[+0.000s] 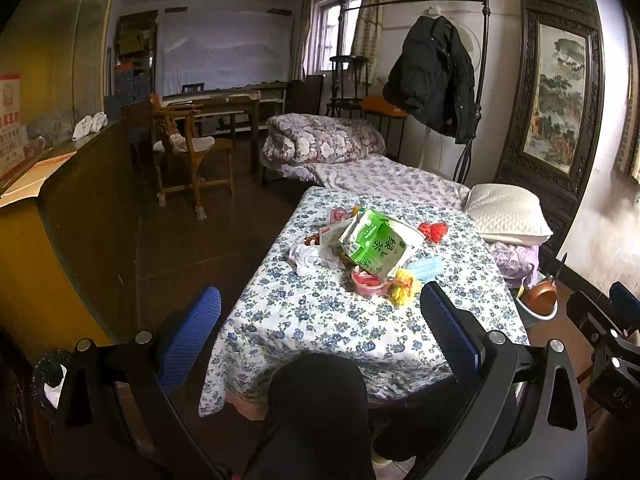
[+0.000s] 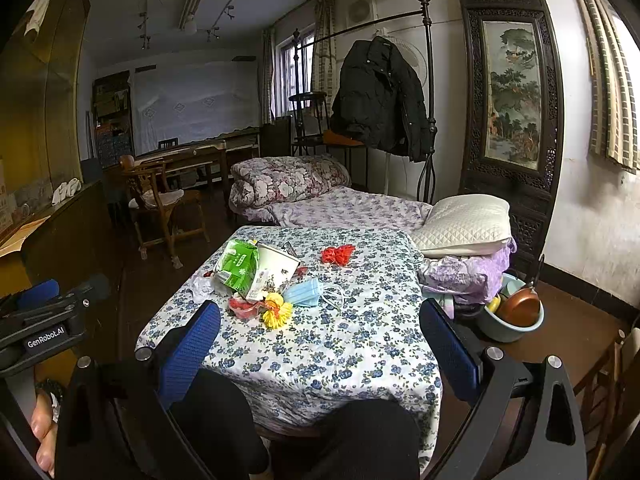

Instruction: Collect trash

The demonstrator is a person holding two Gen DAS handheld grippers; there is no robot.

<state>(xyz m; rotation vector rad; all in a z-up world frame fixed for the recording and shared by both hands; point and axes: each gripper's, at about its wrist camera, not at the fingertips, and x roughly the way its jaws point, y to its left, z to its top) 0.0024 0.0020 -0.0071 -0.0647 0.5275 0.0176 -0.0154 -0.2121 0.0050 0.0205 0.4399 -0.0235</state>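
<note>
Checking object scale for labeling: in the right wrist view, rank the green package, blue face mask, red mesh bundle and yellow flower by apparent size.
Largest to smallest as they look:
1. green package
2. blue face mask
3. red mesh bundle and yellow flower: about alike. The bundle lies farther from the camera, so I won't rank them.

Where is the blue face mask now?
In both views, the blue face mask lies on the floral tablecloth, right of the yellow flower, near the green packet.

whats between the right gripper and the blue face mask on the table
Nothing but bare flowered tablecloth. In the right wrist view the right gripper hangs open at the table's near end, and the face mask lies farther in, beside the yellow trash piece.
</note>
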